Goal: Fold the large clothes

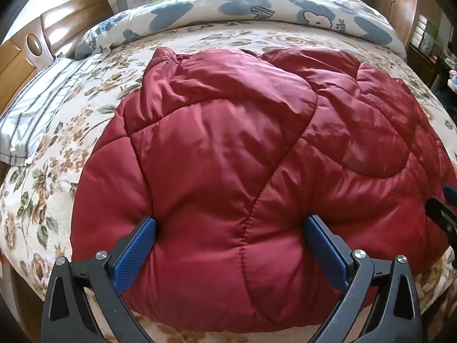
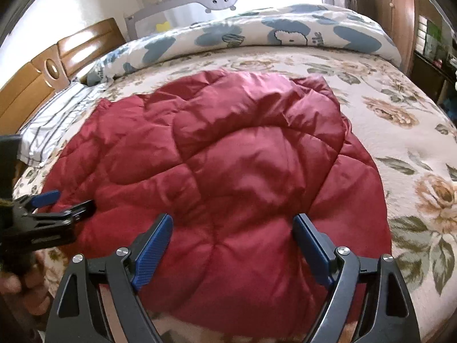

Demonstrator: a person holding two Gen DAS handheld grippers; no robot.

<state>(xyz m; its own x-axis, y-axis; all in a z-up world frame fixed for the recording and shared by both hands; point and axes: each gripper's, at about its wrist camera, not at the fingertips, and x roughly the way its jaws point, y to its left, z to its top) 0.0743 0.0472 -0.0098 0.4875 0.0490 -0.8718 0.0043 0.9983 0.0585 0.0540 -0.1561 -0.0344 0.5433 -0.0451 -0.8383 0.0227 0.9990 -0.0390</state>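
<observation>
Left wrist view looks along the left gripper [image 1: 230, 223], its jaws wide apart over the near edge of a red quilted jacket [image 1: 242, 154], which lies spread and partly folded on the bed [image 1: 42, 177] with its floral cover. From the right wrist view, the right gripper [image 2: 232, 223] likewise has its jaws spread apart above the jacket's near portion, and neither pair clamps any fabric; whether the fingertips press into the padding is hard to judge. A blue-and-white duvet [image 2: 257, 37] is rolled along the far side, a striped pillow [image 1: 37, 114] sits by the wooden headboard [image 1: 65, 23].
</observation>
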